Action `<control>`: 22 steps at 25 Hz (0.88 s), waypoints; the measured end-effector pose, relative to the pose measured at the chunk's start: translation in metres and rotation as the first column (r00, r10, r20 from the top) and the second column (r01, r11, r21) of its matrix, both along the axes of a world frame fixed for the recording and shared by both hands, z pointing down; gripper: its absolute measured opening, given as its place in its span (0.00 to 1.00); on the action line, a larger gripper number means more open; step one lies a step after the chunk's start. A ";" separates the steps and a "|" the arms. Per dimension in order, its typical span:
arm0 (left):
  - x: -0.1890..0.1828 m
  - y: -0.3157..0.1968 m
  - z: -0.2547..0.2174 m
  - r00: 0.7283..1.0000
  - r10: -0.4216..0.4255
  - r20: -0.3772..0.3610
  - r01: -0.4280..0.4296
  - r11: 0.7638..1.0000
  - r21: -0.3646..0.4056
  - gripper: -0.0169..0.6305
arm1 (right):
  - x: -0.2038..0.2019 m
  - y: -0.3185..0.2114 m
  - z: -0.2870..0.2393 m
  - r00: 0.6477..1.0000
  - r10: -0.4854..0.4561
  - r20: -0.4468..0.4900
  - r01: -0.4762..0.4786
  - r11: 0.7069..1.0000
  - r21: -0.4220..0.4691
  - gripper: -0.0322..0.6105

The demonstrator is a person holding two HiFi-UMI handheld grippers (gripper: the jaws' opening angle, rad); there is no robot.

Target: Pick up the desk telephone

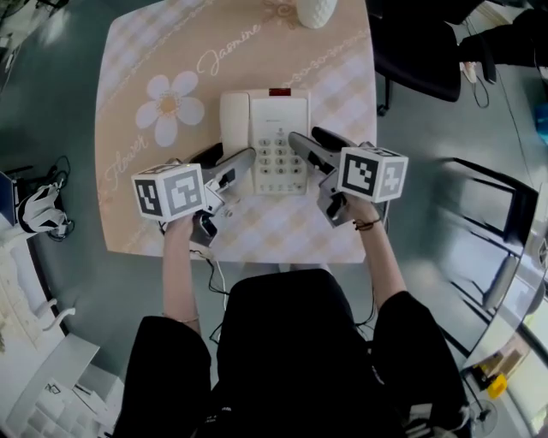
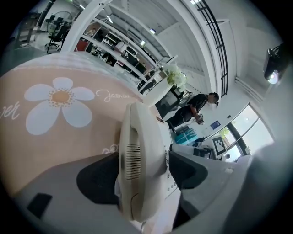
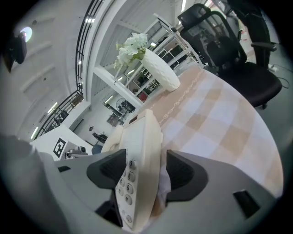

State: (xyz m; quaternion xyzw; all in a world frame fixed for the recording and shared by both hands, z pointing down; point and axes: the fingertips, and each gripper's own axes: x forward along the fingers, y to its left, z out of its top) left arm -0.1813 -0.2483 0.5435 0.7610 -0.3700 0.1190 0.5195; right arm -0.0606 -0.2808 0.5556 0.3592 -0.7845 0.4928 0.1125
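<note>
Cream telephone [image 1: 267,137] between hand-held grippers' [image 1: 231,156] [image 1: 308,135] jaws

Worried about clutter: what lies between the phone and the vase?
Nothing: only bare printed tablecloth between phone and vase, clear in the head view.

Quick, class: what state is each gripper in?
Left gripper: open, astride the handset side of the cream plastic desk telephone.
Right gripper: open, astride its keypad side.
</note>
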 end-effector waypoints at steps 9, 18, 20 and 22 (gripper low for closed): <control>0.009 0.000 0.010 0.998 0.064 -0.004 -0.064 0.996 -0.066 0.54 | -0.008 0.002 0.008 0.998 -0.061 -0.006 0.060 0.994 -0.089 0.44; 0.010 0.000 0.012 0.998 0.066 -0.024 -0.067 0.995 -0.067 0.55 | -0.013 0.004 0.009 0.996 -0.071 0.051 0.077 0.990 -0.120 0.40; 0.010 0.000 0.011 0.999 0.050 -0.021 -0.052 0.997 -0.060 0.55 | -0.013 0.003 0.009 0.997 -0.063 0.050 0.068 0.990 -0.121 0.40; 0.009 0.000 0.011 0.999 0.034 -0.020 -0.035 0.998 -0.051 0.55 | -0.012 0.003 0.009 0.997 -0.054 0.047 0.059 0.991 -0.119 0.40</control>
